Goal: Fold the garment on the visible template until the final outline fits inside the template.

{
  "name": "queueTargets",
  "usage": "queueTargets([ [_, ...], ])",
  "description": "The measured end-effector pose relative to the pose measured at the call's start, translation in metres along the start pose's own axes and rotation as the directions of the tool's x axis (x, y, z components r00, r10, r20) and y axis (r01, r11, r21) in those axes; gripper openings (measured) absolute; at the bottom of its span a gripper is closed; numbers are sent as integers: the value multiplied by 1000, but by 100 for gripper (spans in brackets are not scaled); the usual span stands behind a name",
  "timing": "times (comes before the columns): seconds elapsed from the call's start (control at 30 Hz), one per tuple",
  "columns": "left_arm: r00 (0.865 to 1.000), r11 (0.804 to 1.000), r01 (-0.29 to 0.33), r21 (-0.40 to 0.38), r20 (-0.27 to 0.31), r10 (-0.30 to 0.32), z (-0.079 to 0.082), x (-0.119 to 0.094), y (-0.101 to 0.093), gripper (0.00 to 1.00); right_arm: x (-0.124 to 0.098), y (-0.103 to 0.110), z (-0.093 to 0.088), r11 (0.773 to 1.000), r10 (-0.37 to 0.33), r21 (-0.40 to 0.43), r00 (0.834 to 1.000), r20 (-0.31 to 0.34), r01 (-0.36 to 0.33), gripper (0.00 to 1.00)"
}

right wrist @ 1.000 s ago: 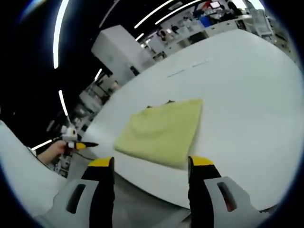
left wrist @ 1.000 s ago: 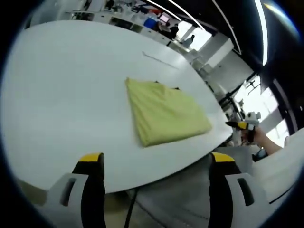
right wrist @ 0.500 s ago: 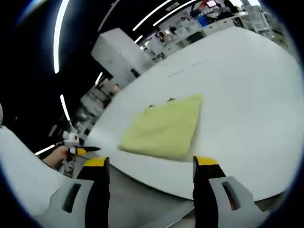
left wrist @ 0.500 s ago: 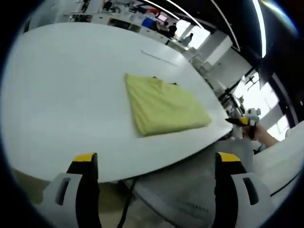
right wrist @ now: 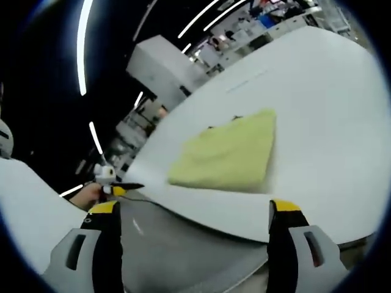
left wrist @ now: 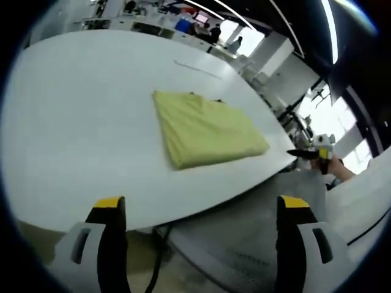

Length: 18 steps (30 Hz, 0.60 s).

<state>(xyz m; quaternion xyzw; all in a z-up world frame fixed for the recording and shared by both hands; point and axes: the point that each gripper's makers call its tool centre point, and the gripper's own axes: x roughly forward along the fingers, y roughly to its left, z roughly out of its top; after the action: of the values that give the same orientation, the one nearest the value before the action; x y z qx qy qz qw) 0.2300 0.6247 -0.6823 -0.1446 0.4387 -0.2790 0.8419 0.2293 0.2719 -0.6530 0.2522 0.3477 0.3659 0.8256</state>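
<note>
- I am looking across a wide white table (left wrist: 73, 122) whose near edge is curving through the lower half of both views; nothing is lying between my grippers and the cloth.
- Beyond the table's far edge, in the upper part of the left gripper view, desks and distant figures are showing too small for me to make out; bright ceiling light strips are running across the dark top of both views.
- A faint thin line (left wrist: 197, 69) is sitting on the table beyond the garment, and I cannot tell what it is.
- The yellow garment (left wrist: 204, 135) is lying folded into a rough rectangle at the centre of the left gripper view, and right of centre in the right gripper view (right wrist: 229, 157), flat on the table and near its edge.
- A small dark bit is peeking out at the garment's far edge; it is too small to identify.
- The left gripper (left wrist: 201, 244) is hanging off the table's near edge with its jaws spread wide, gripping nothing and touching nothing.
- The right gripper (right wrist: 194, 247) is likewise spread wide and empty, its yellow-tipped jaws over the grey floor below the table edge.
- In each view the opposite gripper is appearing at the side, held in a hand (left wrist: 333, 171), its far end small and hard to read.
- White sleeve fabric is covering the lower left of the right gripper view.
</note>
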Motion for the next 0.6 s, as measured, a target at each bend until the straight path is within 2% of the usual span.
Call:
queueTargets([
  [0.37, 1000, 1000, 2, -2, -17, -2, -3, 1, 2, 100, -1, -5, -2, 1000, -23, 0, 1000, -9, 23, 100],
  [0.6, 1000, 1000, 6, 3, -21, -6, 1, 3, 2, 100, -2, -9, -1, 999, -39, 6, 999, -11, 39, 100],
])
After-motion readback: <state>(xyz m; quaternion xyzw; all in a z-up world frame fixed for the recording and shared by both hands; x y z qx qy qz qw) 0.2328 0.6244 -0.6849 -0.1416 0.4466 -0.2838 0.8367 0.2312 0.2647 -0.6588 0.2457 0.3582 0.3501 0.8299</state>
